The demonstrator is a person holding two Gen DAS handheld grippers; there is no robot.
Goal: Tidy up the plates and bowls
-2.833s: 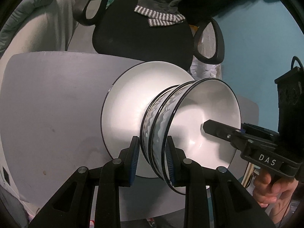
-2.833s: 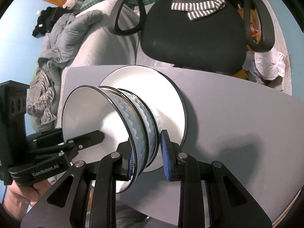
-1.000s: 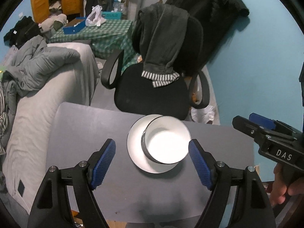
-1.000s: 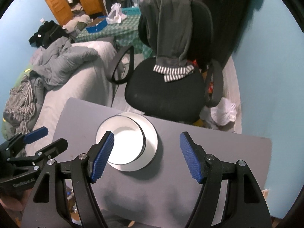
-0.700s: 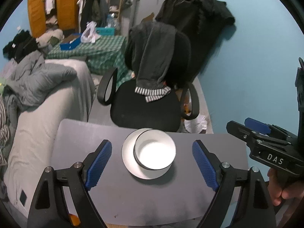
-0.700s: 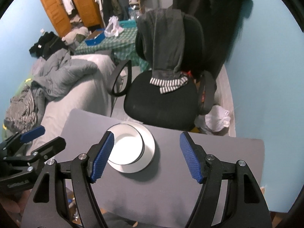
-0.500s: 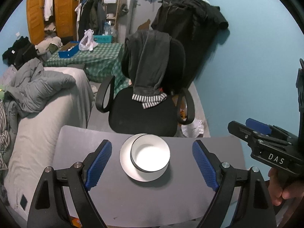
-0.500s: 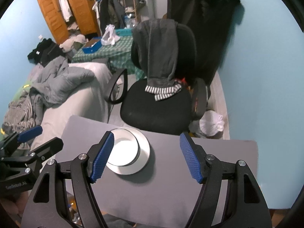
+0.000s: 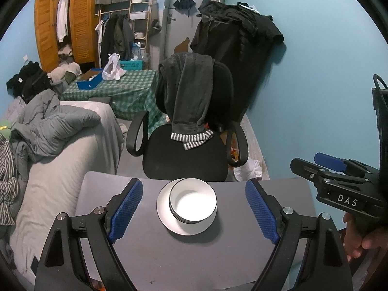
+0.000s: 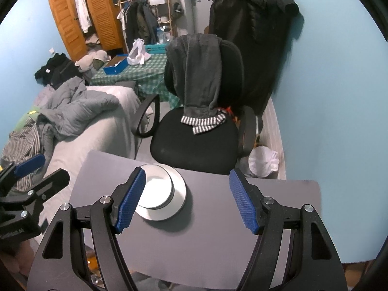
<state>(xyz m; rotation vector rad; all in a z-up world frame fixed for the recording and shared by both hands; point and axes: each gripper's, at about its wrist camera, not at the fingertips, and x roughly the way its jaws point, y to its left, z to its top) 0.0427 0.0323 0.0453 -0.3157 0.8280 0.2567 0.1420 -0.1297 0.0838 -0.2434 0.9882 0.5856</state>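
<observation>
Both hand-held grippers have released the bowls (image 9: 192,200) and drawn well back above the desk (image 9: 194,254). Left hand-held gripper (image 9: 192,212) and right hand-held gripper (image 10: 186,201) stand wide, empty. Bowls sit nested on the plate (image 9: 165,214), near the chair (image 9: 186,160). Stacking appears complete.

— What stands at twelve o'clock past the grey table (image 9: 194,262)?
— A black office chair (image 9: 186,155), dark garment (image 9: 189,99) draped over its back; checked tablecloth (image 9: 121,89) at eleven, wardrobe (image 9: 65,21) farther.
</observation>
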